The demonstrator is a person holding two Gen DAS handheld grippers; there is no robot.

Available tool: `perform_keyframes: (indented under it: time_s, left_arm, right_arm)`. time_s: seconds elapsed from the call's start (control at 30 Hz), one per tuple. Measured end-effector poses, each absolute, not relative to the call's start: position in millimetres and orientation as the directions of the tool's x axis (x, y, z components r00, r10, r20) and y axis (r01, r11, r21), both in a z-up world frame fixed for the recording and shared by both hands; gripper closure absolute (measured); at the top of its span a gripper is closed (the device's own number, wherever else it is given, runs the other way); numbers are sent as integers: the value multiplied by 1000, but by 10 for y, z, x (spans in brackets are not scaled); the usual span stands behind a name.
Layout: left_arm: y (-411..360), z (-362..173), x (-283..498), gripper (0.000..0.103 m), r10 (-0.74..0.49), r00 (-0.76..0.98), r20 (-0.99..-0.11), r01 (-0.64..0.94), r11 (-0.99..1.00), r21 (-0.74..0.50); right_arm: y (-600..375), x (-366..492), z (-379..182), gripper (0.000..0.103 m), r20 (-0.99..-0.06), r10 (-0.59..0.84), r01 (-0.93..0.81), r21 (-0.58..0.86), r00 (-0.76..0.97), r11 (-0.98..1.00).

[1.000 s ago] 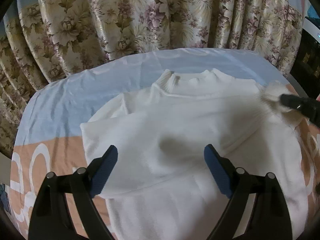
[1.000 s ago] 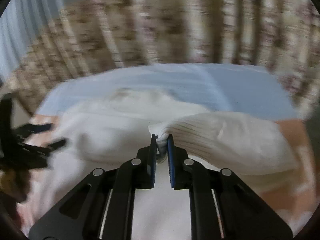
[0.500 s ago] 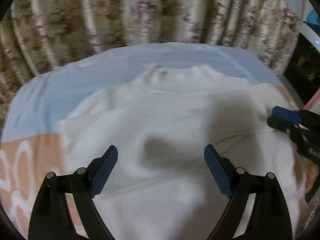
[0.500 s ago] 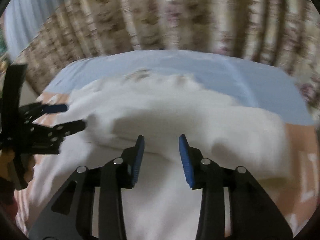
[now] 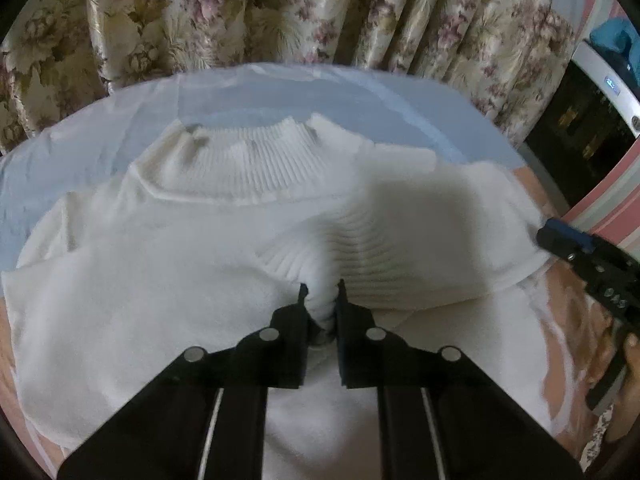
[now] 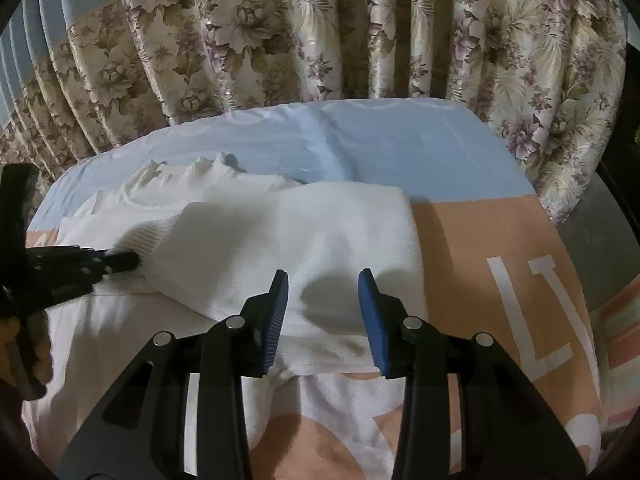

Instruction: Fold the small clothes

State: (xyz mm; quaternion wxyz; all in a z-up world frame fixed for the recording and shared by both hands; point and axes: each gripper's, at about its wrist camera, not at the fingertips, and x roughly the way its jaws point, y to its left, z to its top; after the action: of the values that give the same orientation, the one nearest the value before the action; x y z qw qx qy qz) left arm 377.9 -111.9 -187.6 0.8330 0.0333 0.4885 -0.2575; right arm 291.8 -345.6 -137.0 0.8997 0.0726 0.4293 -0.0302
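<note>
One white sweater (image 5: 168, 280); two claws, left claw (image 5: 322, 300) pinching its cuff (image 5: 316, 272).

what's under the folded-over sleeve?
The sweater body lies under the sleeve, which is folded across the chest. Left gripper pinches its ribbed cuff. The sheet beneath is hidden there.

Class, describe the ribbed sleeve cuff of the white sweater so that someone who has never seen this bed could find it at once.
On the bed's blue and peach sheet lies a white sweater. Its sleeve is folded across the chest, and the ribbed cuff at its end is pinched in the left gripper; unlike the ribbed collar, it lies mid-chest.
</note>
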Motion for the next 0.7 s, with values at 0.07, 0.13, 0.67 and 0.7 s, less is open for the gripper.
perform_keyframes:
  time_s: [0.07, 0.13, 0.67, 0.7]
  left_arm:
    - [-1052, -1737, 3714, 92, -387, 438, -812, 468, 869, -162]
    - [-975, -1599, 3659, 92, -387, 473, -791, 472, 870, -143]
    - [-339, -1553, 3580, 92, -295, 554, -778, 376, 923, -82]
    - [-288, -1461, 3567, 92, -293, 583, -758, 368, 927, -76]
  right_arm:
    - [-3478, 2922, -1357, 64, -771, -2, 132, 107, 637, 986]
    - [-3543, 2924, -1358, 56, -769, -13, 158, 114, 639, 981]
    - [-3518, 3262, -1584, 95, -809, 46, 177, 183, 586, 967]
    - [-3502, 3233, -1535, 95, -791, 44, 170, 185, 610, 968]
